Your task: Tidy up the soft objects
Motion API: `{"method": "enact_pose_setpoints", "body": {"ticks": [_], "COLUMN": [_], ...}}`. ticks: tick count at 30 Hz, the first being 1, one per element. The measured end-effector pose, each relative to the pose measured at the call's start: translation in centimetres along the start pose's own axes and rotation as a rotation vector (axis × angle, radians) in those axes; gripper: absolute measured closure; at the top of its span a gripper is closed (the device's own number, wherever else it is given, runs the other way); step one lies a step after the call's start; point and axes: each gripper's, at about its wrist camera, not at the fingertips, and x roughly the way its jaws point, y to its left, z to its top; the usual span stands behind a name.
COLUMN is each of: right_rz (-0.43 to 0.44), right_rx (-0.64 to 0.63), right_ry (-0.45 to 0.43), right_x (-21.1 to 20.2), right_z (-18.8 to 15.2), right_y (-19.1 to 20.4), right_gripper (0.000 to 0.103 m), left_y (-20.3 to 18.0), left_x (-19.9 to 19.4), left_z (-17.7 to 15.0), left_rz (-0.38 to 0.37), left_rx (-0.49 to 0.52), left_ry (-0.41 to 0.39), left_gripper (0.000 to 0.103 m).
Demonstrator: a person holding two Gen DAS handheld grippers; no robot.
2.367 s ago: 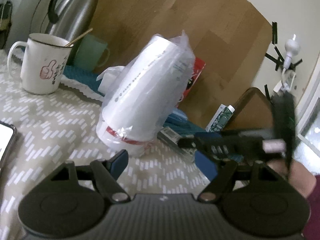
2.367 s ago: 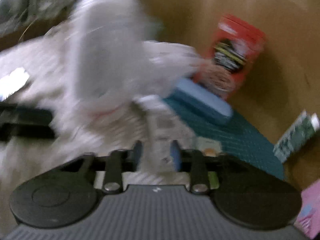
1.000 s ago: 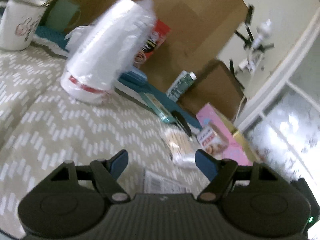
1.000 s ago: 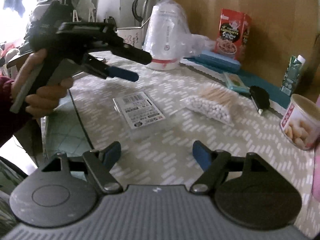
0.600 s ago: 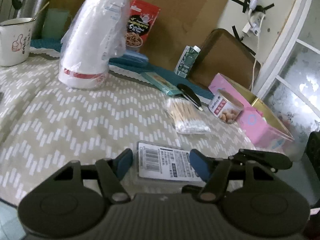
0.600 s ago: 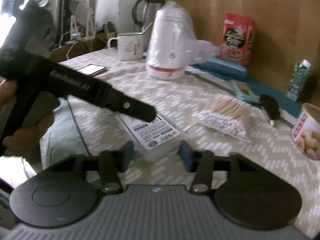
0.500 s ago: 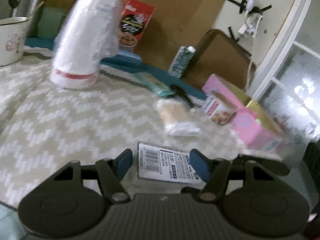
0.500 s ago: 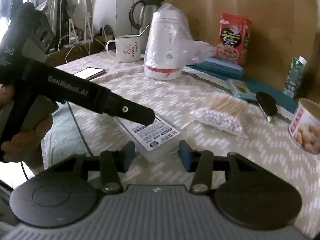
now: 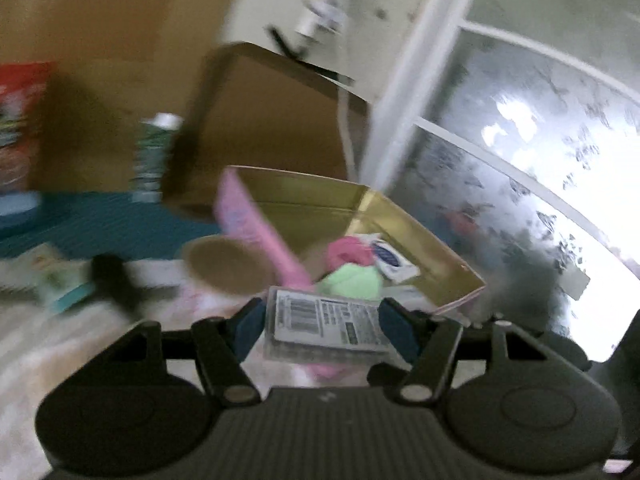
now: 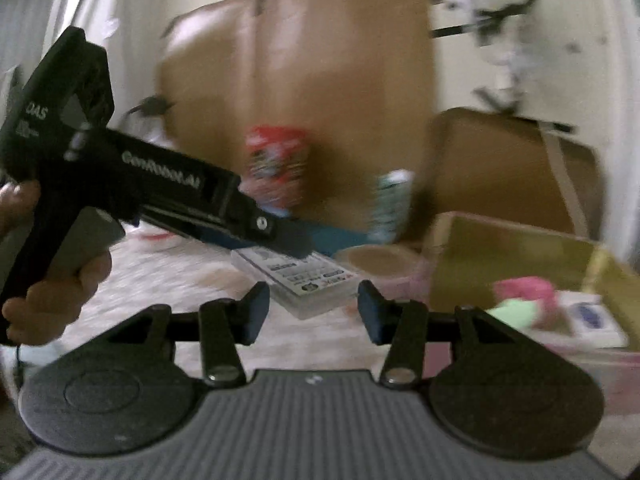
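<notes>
The bench, covered in a pale patterned cloth, runs under both views, blurred. At its far right stands an open box with pink outer walls and a gold lining; a pink soft thing, a green soft thing and a small white and blue packet lie inside it. Just left of the box sits a round tin. The left gripper holds a clear flat packet with a barcode label between its blue fingers, raised off the bench, near the box's front corner. The right gripper sits just near of the packet, its fingers standing narrow on either side; whether they press it I cannot tell. A hand grips the left gripper's handle.
</notes>
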Motion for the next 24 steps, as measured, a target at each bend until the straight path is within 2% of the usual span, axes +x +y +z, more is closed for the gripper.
{"method": "enact_pose_setpoints", "body": {"ticks": [5, 8, 11, 13, 17, 24], "right_rz": [-0.127, -0.187, -0.364, -0.46, -0.433, -0.438], "right_rx": [0.037, 0.076, 0.019, 0.019, 0.122, 0.19], "right_ry": [-0.006, 0.003, 0.041, 0.103, 0.058, 0.016], "right_x": [-1.0, 0.0, 2.9, 4.8, 3.8, 2.6], "right_z": [-0.3, -0.7, -1.2, -1.6, -2.2, -2.8], "right_y": [-4.7, -7.2, -8.8, -10.3, -11.6, -10.0], "right_gripper": [0.051, 0.051, 0.051, 0.051, 0.051, 0.051], "left_y": [-2.9, -4.1, -4.3, -4.3, -4.5, -3.7], "left_x": [5.7, 8.7, 10.4, 9.9, 8.1, 3.6], "left_z": [1.3, 2.0, 2.4, 2.0, 0.8, -1.9], "left_rz": [-0.035, -0.007, 0.029, 0.014, 0.027, -0.044], "left_rx": [0.035, 0.058, 0.04, 0.033, 0.094, 0.108], "left_ry": [0.049, 0.046, 0.062, 0.061, 0.046, 0.019], "left_gripper": [0.04, 0.031, 0.031, 0.031, 0.031, 0.03]}}
